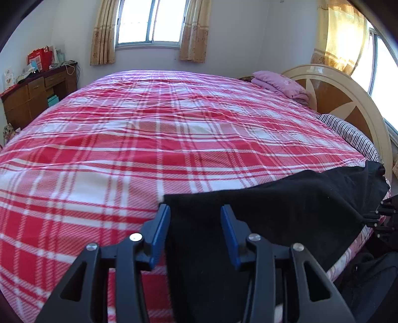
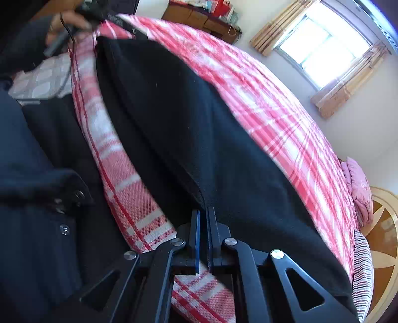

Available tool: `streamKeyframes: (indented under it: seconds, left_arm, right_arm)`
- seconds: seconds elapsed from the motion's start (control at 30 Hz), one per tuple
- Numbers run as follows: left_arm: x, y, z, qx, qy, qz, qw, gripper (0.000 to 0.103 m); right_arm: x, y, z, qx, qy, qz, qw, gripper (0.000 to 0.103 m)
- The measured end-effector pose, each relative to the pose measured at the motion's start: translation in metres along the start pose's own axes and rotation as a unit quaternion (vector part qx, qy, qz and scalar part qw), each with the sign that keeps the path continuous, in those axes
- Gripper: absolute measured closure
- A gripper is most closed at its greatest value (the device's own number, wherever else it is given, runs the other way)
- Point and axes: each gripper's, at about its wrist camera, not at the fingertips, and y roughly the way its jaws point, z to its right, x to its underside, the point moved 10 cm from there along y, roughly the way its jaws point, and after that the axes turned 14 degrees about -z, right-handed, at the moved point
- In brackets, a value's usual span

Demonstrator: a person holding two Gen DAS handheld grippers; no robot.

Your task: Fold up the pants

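Black pants (image 1: 286,198) lie along the near edge of a bed with a red and white plaid cover (image 1: 149,129). My left gripper (image 1: 195,211) is open, its blue pads either side of the pants' left end, the cloth passing between them. My right gripper (image 2: 204,213) is shut on a pinched fold of the black pants (image 2: 199,124), at the bed's edge. In the left wrist view the right gripper (image 1: 383,213) shows at the far right, holding the pants' other end. In the right wrist view the left gripper (image 2: 94,10) shows blurred at top left.
A folded pink blanket (image 1: 281,84) and a striped pillow (image 1: 348,131) lie by the wooden headboard (image 1: 348,99). A wooden dresser (image 1: 37,94) with clutter stands at far left. Curtained windows (image 1: 149,22) are behind. My dark-clothed body (image 2: 37,198) stands against the bed's edge.
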Motion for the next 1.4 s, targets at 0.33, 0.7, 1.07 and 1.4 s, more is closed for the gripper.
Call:
streamKeyframes:
  seconds: [0.33,0.7,1.07,1.4]
  left_arm:
    - [0.045,-0.035,0.002,0.016,0.018,-0.023,0.9994,0.049]
    - [0.059,-0.002,0.016,0.012,0.019,-0.076,0.9969,0.068]
    - [0.058,0.004,0.012,0.012,-0.002,-0.07,0.9975,0.075]
    - [0.034,-0.034,0.001,0.028,-0.017,-0.037,0.9988,0.093]
  right_arm:
    - [-0.002,0.003,0.002,0.004,0.011,0.013,1.0,0.099]
    - [-0.004,0.002,0.008,0.004,0.02,0.019,1.0,0.099]
    - [-0.005,0.003,0.008,0.004,0.021,0.021,1.0,0.099]
    - [-0.012,-0.014,0.018,-0.009,0.046,0.049,0.998,0.099]
